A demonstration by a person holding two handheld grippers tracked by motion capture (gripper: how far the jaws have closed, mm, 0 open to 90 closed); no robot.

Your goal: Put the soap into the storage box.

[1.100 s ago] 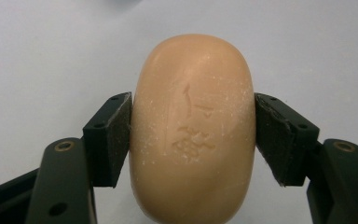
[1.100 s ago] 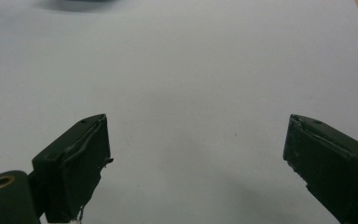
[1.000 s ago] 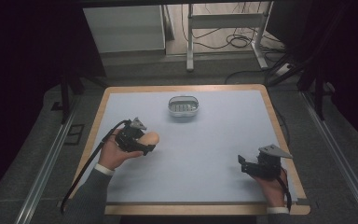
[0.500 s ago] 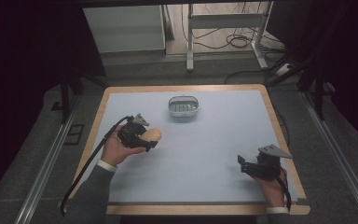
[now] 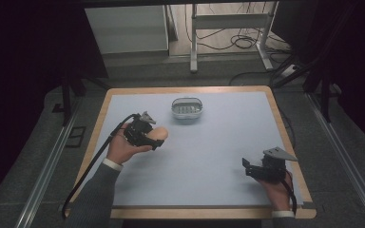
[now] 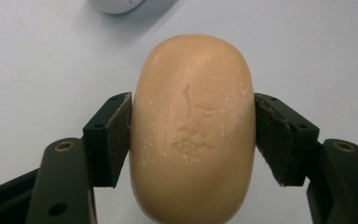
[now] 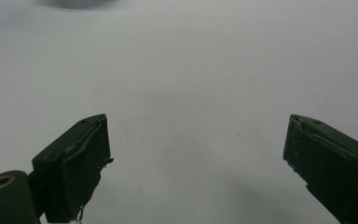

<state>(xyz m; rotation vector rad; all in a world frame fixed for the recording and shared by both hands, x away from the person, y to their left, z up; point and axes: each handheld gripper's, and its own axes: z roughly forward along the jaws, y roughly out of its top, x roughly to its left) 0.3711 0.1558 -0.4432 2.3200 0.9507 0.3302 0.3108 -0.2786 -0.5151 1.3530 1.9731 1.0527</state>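
A tan oval bar of soap (image 6: 193, 126) with an embossed mark sits between the pads of my left gripper (image 6: 193, 135), which is shut on it. In the high view the left gripper (image 5: 153, 137) holds the soap (image 5: 159, 134) just above the pale blue mat at the table's left, pointing right and toward the dish. A small white soap dish (image 5: 187, 108) rests near the table's far edge, beyond the soap. My right gripper (image 5: 248, 167) rests at the near right of the table. Its jaws stand wide open over bare mat (image 7: 196, 154).
The pale blue mat (image 5: 218, 137) covers a wooden-edged table (image 5: 285, 133). Metal rails run along both sides on the floor. A white cabinet and a desk frame with cables stand beyond the far edge.
My left gripper with the soap has drifted slightly away from me, toward the dish. The right gripper has stayed put.
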